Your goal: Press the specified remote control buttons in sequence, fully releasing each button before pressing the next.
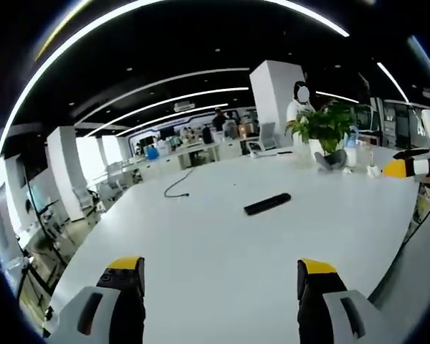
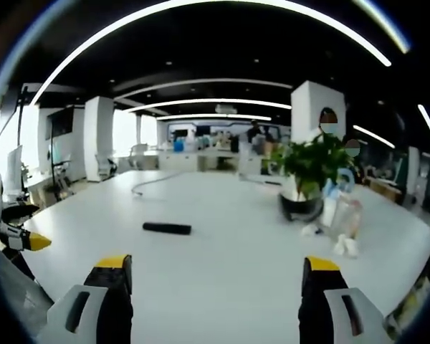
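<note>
The remote (image 1: 267,203) (image 2: 167,228) lies flat on the white tabletop (image 1: 222,251) (image 2: 229,244), a slim black bar out in the open with bare surface all around it. In the left gripper view it sits ahead of the jaws and a little toward the right one; in the right gripper view it lies ahead and toward the left one. Nothing touches it.

The left gripper (image 1: 218,294) hangs above the near tabletop, jaws wide apart and holding nothing. The right gripper (image 2: 215,297) is the same: jaws spread wide, empty, well short of the remote. Each one's yellow tip also shows at the edge of the other's view.

Farther along the tabletop stands a potted plant (image 1: 324,129) (image 2: 309,168), with a bottle (image 2: 332,201) and small white bits just beside it. A dark cable (image 1: 176,188) (image 2: 149,185) curls on the surface beyond the remote. People, desks and chairs fill the office behind.
</note>
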The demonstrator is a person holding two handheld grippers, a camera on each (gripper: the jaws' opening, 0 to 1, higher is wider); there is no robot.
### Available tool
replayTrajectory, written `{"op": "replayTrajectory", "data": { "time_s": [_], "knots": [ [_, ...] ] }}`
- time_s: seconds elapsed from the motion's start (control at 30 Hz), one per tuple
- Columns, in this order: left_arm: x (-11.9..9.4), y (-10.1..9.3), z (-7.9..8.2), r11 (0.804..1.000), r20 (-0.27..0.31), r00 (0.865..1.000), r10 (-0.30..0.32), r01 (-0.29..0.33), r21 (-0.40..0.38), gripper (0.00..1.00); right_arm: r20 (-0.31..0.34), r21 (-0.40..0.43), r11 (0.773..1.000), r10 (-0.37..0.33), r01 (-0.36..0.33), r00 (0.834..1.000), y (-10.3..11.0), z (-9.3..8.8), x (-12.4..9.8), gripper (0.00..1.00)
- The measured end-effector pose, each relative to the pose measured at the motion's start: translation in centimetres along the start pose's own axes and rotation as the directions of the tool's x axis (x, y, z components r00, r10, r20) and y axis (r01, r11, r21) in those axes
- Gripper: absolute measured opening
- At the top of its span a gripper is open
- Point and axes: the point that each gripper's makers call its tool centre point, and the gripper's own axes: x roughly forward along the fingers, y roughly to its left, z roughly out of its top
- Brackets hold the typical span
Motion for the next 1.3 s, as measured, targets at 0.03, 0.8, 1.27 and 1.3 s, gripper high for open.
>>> {"op": "replayTrajectory", "data": {
  "time_s": [0.03,0.8,1.27,1.3],
  "knots": [
    [0.0,-0.1,0.0,1.000,-0.001,1.000,-0.002,0.002,0.000,0.93,-0.001,0.000,1.000,-0.002,0.002,1.000,0.0,0.0,0.0,0.97],
    [0.3,0.5,-1.3,0.998,-0.078,0.996,0.037,-0.042,-0.054,1.00,-0.073,-0.032,0.999,-0.026,0.024,0.997,-0.3,-1.4,0.4,0.96],
    [0.3,0.2,-1.9,0.997,-0.099,0.995,0.026,-0.032,-0.069,0.98,-0.091,-0.040,0.999,-0.033,0.029,0.995,-0.3,-1.7,0.4,0.96],
    [0.3,0.2,-1.8,0.997,-0.097,0.995,0.024,-0.031,-0.069,0.98,-0.090,-0.037,0.999,-0.035,0.032,0.995,-0.4,-1.7,0.4,0.96]
  ]
}}
